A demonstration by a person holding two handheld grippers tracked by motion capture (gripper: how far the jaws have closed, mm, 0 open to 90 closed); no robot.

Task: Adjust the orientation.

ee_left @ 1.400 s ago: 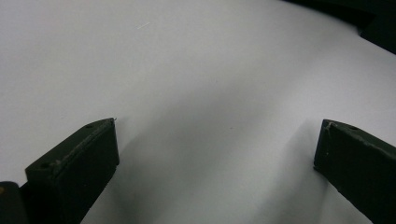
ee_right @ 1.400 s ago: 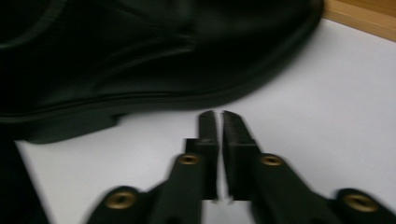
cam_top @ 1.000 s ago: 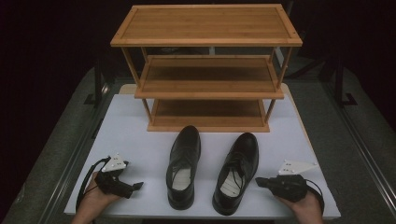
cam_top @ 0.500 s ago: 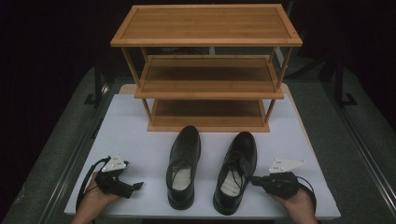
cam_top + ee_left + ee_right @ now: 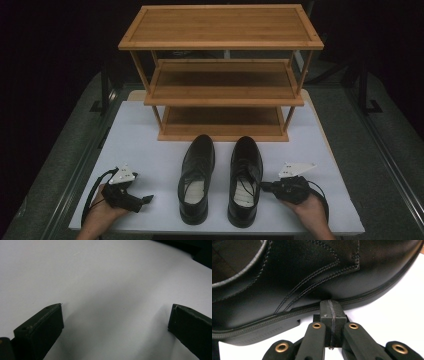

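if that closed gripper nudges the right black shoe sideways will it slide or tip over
Probably slide: the right shoe sits flat on a long sole on the smooth white table. The shut right gripper meets it low at the sole edge, so tipping seems unlikely. Its leather upper looks fairly stiff.

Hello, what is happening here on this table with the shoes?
A person holds a gripper in each hand. The right gripper, jaws shut, has its tip at the sole edge of the right black shoe. The left gripper rests open on the white table. Both shoes sit before the wooden rack.
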